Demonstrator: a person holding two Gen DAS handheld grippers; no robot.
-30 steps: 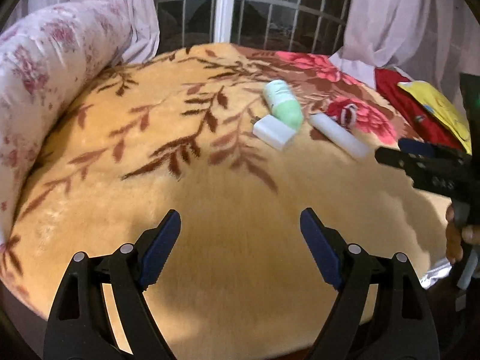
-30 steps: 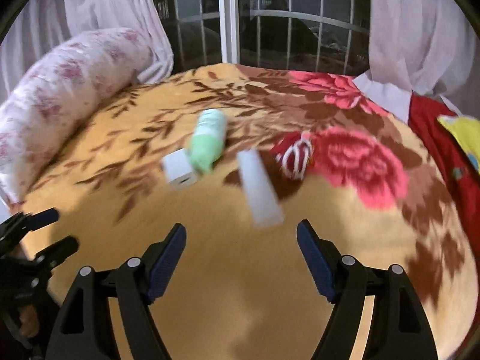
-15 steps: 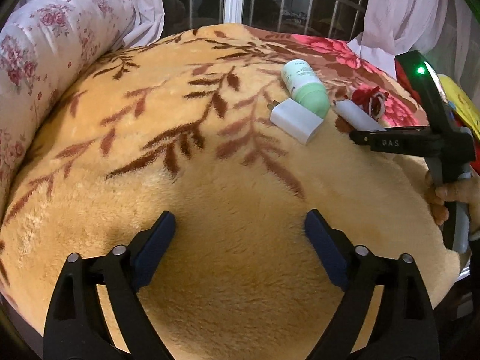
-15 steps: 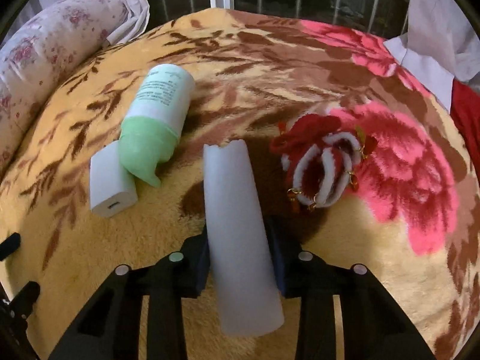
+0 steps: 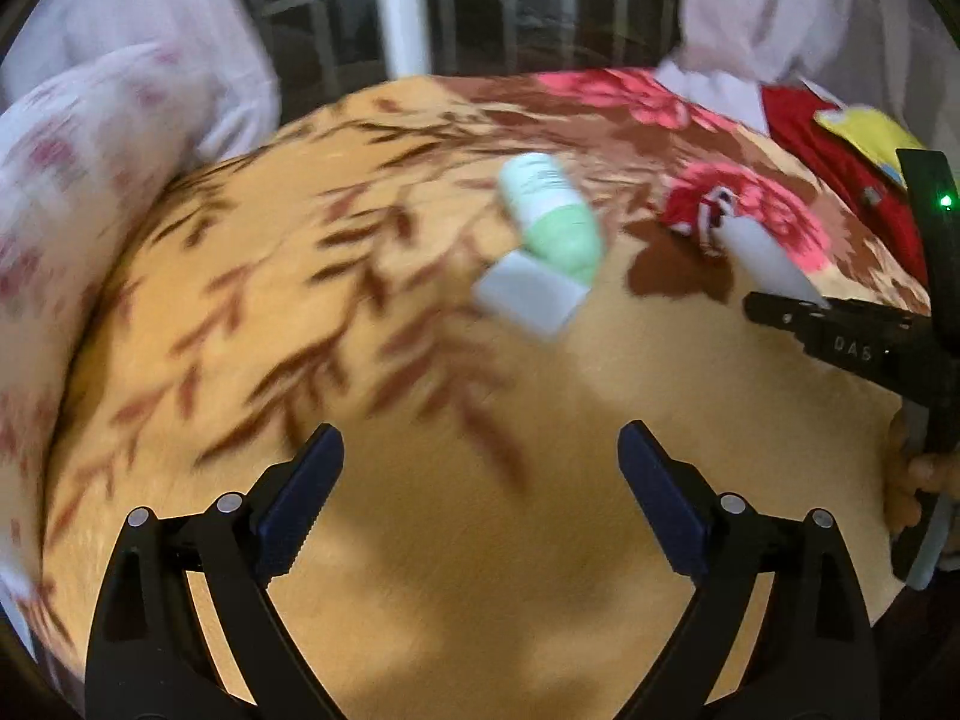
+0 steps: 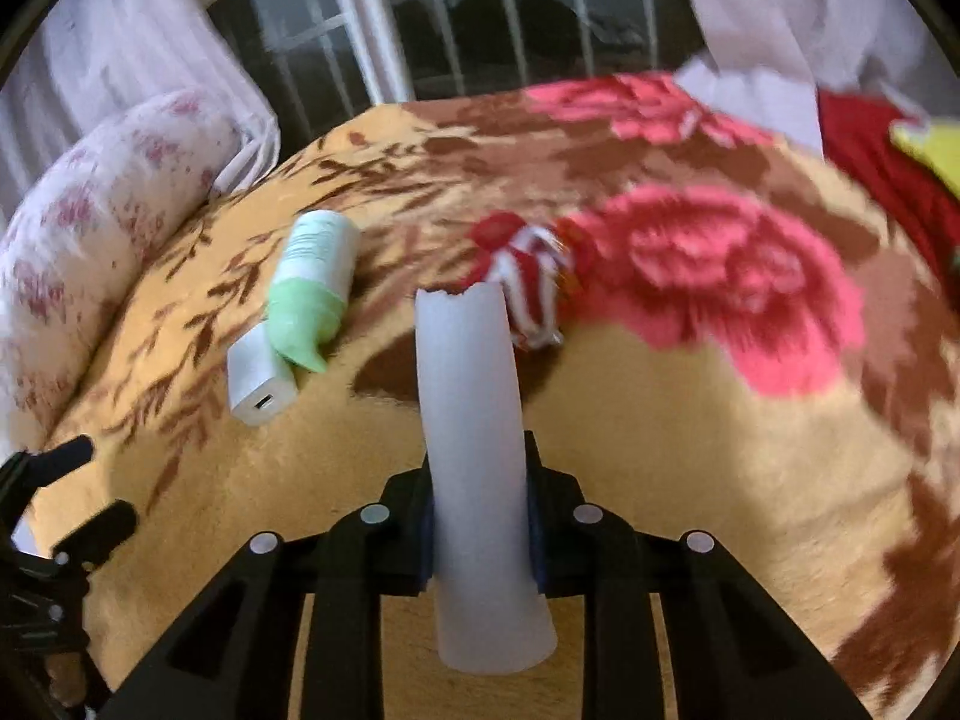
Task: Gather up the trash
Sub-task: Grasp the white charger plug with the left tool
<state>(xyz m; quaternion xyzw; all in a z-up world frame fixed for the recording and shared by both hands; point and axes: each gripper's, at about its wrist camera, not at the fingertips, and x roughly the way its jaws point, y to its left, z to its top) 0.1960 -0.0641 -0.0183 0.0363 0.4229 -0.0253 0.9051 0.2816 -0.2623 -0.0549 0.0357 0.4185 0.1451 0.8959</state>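
Trash here is a white tube with a torn, ragged far end, and the right tool grips it near its lower half; the jaws are closing, with blue pads pressed against both sides of the tube. The tube points away from the camera, over the blanket of a bed, a yellow plush cover with brown leaves and large pink flowers. Whether the tube's far end touches the blanket I cannot tell.

Taking the tube as the landmark: just beyond its torn end and slightly right lies a red and white striped scrunchie. To the tube's left lies a green and white bottle on its side, cap end toward the camera, and touching that cap end is a white charger block with a port on its near face. Farther left of the tube, a floral bolster runs along the bed's edge. Beyond the tube, past the bed, stands a barred window between pale curtains.

The left tool hovers over bare blanket with its jaws spread wide and nothing between them, well left of the tube. A hand shows at the right edge of the left wrist view, holding the right tool's handle.
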